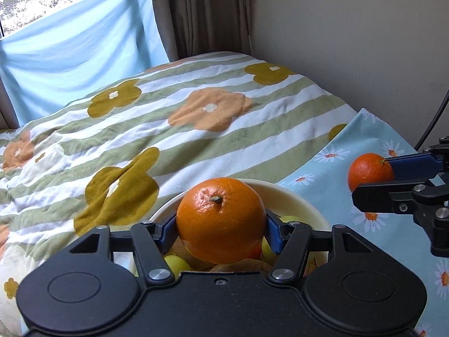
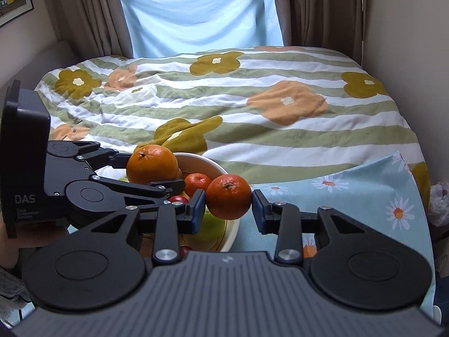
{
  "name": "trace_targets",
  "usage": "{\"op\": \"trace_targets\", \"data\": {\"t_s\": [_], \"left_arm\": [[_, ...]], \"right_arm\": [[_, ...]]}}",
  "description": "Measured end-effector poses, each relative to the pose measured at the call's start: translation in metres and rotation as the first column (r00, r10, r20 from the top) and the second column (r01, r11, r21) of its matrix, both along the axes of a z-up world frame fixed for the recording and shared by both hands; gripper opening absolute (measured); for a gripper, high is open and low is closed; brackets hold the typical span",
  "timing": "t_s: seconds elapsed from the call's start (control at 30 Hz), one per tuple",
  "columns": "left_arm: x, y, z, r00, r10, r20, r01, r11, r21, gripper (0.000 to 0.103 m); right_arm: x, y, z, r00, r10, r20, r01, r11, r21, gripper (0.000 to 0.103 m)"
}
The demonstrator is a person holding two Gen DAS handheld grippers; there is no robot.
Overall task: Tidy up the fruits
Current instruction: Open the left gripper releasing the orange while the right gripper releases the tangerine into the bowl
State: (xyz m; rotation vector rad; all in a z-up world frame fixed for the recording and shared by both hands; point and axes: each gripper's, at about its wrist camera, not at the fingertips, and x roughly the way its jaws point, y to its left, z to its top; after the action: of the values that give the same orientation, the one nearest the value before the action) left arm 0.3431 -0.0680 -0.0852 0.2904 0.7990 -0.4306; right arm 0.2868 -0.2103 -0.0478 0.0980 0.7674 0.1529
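- The bed (image 2: 280,129), under a striped flowered quilt, fills the space behind; it carries nothing of the task and only backs onto the work area
- The counter (image 2: 364,202), under a pale blue daisy cloth, sits against the near edge of the bed; only part of its surface shows, and its near edge is hidden behind both tools
- The bowl (image 2: 213,165), cream-coloured, stands at the counter's left edge by the bed, likely the place where the fruit is being gathered; an orange fruit and green and red ones lie inside, but most of the contents are covered by the tools, so I cannot count them
- The left gripper (image 1: 221,229) has its fingers clamped on the big orange (image 1: 220,219), stem end up, directly above the bowl, which in my judgement suits lowering it in or lifting it clear; which of the two cannot be told
- The right gripper (image 2: 228,206) has its fingers shut on the small orange (image 2: 228,196), gripping it at its sides, just off the bowl's right rim and above the cloth
- A hand shows only as a sliver at the left edge of the right wrist view
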Motion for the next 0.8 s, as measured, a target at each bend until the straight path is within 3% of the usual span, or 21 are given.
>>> {"op": "trace_targets", "data": {"t_s": [0.33,0.4,0.43,0.57,0.8], "left_arm": [[0.001,-0.009,-0.010,1.000,-0.021,0.016,0.020,0.999,0.033,0.069],[-0.003,-0.008,-0.005,0.998,-0.030,0.052,0.029,0.999,0.031,0.091],[-0.007,-0.007,-0.003,0.997,-0.031,0.070,0.029,0.999,0.031,0.095],[-0.019,0.004,0.006,0.995,-0.030,0.090,0.028,0.999,0.022,0.096],[-0.046,0.049,0.024,0.993,0.081,0.086,-0.078,0.996,-0.044,0.097]], "right_arm": [[-0.003,-0.012,-0.005,1.000,-0.028,-0.005,0.028,1.000,0.009,0.051],[-0.003,-0.013,-0.005,1.000,-0.030,-0.005,0.030,1.000,0.009,0.051],[-0.003,-0.012,-0.004,1.000,-0.030,-0.004,0.030,1.000,0.008,0.051],[-0.005,-0.011,-0.001,1.000,-0.022,0.005,0.022,1.000,0.009,0.051],[-0.006,0.003,0.001,0.999,0.041,0.009,-0.041,0.999,0.003,0.051]]}}
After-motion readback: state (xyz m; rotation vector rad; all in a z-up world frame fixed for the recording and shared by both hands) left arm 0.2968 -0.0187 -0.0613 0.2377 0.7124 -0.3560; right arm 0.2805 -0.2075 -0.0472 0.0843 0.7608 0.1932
